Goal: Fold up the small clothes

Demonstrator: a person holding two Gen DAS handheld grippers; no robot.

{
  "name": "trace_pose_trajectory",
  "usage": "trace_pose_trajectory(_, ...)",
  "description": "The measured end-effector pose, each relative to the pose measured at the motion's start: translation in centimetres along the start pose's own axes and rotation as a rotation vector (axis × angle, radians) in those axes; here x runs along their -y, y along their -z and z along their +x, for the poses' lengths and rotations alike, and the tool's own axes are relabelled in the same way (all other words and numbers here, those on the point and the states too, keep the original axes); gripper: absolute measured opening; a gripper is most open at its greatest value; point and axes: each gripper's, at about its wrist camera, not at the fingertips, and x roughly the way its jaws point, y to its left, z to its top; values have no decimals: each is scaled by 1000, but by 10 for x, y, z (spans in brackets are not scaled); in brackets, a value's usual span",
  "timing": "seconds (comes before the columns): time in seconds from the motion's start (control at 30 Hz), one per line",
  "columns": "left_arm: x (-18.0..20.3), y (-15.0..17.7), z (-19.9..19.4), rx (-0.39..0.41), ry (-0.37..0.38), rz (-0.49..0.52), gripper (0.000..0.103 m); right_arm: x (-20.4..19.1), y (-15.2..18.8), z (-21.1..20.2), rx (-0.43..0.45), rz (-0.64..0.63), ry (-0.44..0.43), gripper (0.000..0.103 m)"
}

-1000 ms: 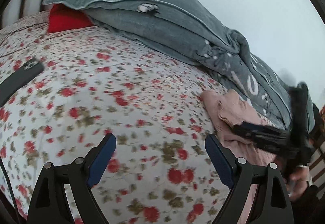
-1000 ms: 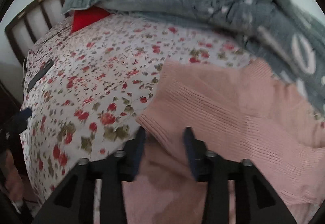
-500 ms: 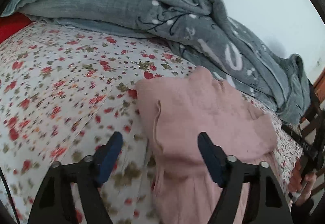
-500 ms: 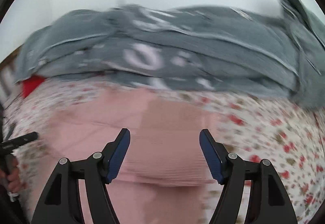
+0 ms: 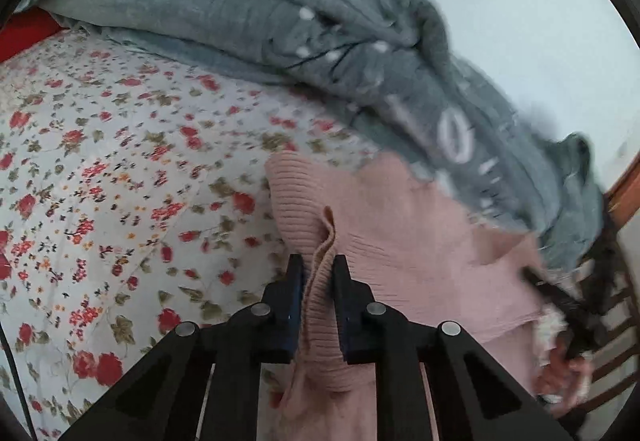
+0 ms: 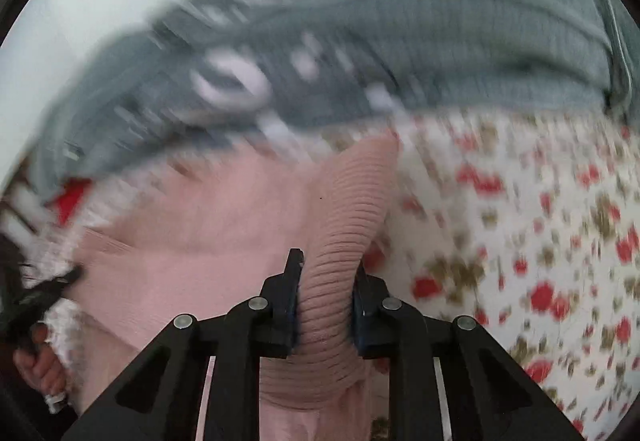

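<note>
Two grips hold: my left gripper and right gripper are each pinched nearly closed on a bunched edge of the soft, light pink ribbed-knit garment, lying on the floral bedsheet. It drapes limply; edges suit gripping.

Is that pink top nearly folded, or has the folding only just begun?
Only just begun, it seems. Done: both grips are on, the left gripper and right gripper each shut on a bunch of the pink ribbed garment. In hand: holding it over the floral bedsheet. Left: no neat fold shows yet; it lies rumpled.
</note>
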Motion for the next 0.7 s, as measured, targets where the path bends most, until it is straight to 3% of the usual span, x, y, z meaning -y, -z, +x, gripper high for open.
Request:
trace_pose_trajectory(0.07,-4,6,16,-43,-32,-12,16,2,4,23,-79,-37,101,20)
trace_pose_trajectory(0.13,-4,9,14,-23,-45,-22,28,8,10,37,-133,-29,135,25)
trace_pose_trajectory(0.17,-2,8,10,-21,-57,-11,30,10,10,34,-122,-21,131,27)
trace_pose_trajectory(0.23,0,4,-2,-12,-106,19,53,9,3,23,-107,-34,195,42)
trace_pose_trajectory(0.27,3,2,-9,13,-132,35,57,7,0,12,-79,-39,248,49)
trace_pose_trajectory(0.3,6,1,-18,43,-139,56,58,6,-2,2,-48,-43,271,49)
trace_pose_trajectory(0.37,15,-5,-28,75,-113,90,60,-5,-7,-21,28,-73,241,52)
trace_pose_trajectory(0.47,34,-16,-29,60,11,78,63,-27,-10,-31,103,-142,159,60)
trace_pose_trajectory(0.53,49,-19,-19,47,31,111,63,-40,-6,-17,90,-174,148,61)
trace_pose_trajectory(0.6,61,-15,-4,48,-31,168,63,-46,3,10,12,-211,148,57)
trace_pose_trajectory(0.7,64,3,27,38,-126,239,62,-42,20,42,-68,-204,174,42)
